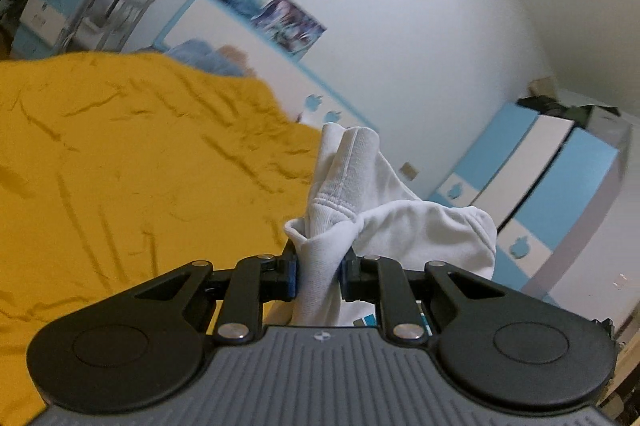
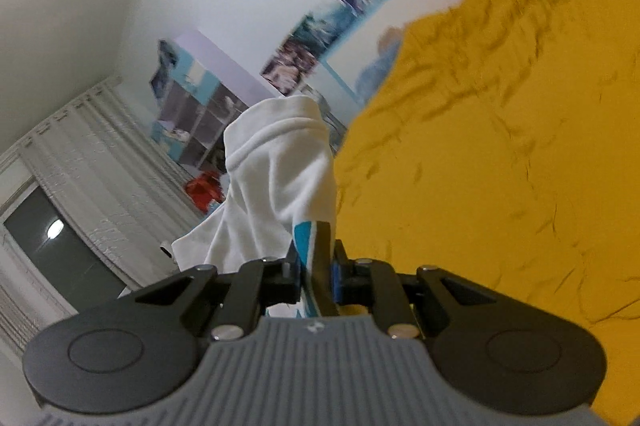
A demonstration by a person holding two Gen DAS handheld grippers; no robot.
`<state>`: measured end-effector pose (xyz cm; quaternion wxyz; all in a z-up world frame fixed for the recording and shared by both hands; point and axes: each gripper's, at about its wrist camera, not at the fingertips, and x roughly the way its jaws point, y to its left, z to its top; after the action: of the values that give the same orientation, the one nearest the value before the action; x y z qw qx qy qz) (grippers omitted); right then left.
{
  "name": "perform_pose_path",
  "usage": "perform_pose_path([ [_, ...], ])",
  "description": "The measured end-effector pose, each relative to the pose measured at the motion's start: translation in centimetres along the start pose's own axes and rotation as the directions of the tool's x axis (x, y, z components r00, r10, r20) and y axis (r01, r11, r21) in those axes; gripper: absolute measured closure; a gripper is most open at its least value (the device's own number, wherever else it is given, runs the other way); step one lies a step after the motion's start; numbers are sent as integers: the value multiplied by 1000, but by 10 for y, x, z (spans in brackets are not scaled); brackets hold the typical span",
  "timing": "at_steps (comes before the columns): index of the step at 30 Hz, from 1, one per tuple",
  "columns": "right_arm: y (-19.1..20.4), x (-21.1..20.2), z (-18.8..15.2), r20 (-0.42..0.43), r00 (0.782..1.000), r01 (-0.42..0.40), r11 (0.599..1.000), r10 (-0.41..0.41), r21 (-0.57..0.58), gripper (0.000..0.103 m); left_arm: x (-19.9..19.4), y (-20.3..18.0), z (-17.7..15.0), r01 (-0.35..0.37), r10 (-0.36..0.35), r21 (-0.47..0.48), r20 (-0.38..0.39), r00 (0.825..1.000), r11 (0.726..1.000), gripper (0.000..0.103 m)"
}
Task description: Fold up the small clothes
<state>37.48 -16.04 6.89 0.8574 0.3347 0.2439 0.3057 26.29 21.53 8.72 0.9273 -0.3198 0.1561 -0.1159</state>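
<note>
The left gripper (image 1: 318,272) holds a bunch of the white garment (image 1: 360,194): its fingers (image 1: 290,274) are narrow, the blue pads pressed against gathered cloth from both sides. Above the fingers the fabric rises in a ribbed, stitched edge and folds over to the right, where a hemmed border hangs loose in the air. A little blue print shows low down behind the right finger.

The right gripper (image 2: 316,276) also pinches the white garment (image 2: 276,178), fingers (image 2: 338,276) close together on a thin fold that carries a blue and dark printed patch. From there the cloth stands up and drapes to the left, ending in a rounded seamed edge at the top.

Both grippers are raised clear of the bed, and the garment hangs between them off the surface. The yellow bedspread (image 1: 132,162) is wrinkled and bare across the wide stretch visible in both views; its far edge meets a white and blue headboard (image 1: 256,42) with blue cloth lying beside it. Beyond the bed, in the left wrist view, blue and white cabinets (image 1: 556,186) stand along the wall, well apart from the garment. In the right wrist view a white curtain (image 2: 76,154) and a shelf unit (image 2: 200,110) lie off to the left, also well apart.
</note>
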Motion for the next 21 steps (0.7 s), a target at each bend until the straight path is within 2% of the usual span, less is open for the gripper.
perform_pose_path([
  [7, 31, -94, -3, 12, 1000, 12, 997, -12, -72, 94, -30, -51, -21, 43, -42, 30, -31, 999, 999, 83],
  [13, 28, -153, -24, -23, 998, 59, 996, -61, -71, 94, -38, -53, -52, 38, -37, 11, -102, 994, 999, 83],
  [16, 14, -161, -37, -55, 994, 86, 995, -89, -57, 94, -28, -39, -65, 11, -12, -8, -162, 987, 1000, 83],
  [21, -24, -132, -54, -132, 980, 148, 989, -147, -6, 94, 10, -2, -77, -59, 46, -46, -245, 968, 997, 83],
])
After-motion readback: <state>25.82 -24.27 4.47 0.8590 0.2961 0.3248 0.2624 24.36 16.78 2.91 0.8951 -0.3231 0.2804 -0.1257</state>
